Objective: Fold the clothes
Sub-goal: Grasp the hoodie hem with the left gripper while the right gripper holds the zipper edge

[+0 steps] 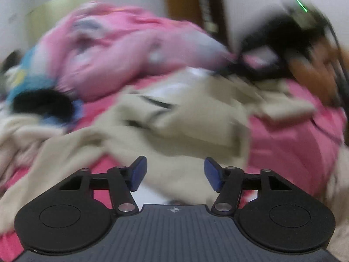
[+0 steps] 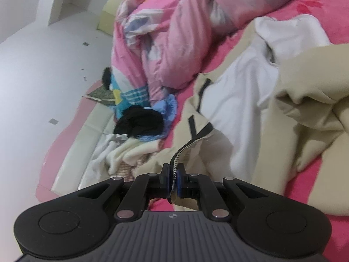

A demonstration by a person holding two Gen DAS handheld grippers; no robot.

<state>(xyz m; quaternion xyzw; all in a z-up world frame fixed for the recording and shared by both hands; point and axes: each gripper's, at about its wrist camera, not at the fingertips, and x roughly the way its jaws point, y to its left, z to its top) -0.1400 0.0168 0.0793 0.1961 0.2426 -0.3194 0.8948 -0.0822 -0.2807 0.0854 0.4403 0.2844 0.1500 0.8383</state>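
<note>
We find the right gripper (image 2: 173, 180) clamped on the zipper edge of the beige zip-front jacket with white lining (image 2: 240, 118), which lies crumpled on the pink bedsheet (image 2: 327, 4), its length running ahead and rightward from that grip. The left gripper (image 1: 174, 173) hovers spread and empty just over the beige cloth, well placed for the opposite edge.

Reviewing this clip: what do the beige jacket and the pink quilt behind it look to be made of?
Beige jacket: looks like smooth, matte woven cloth with a white lining; a metal-looking zipper edge is pinched in the right tongs. Pink quilt: probably printed cotton-like fabric over padding, judging by its puffy folds.
</note>
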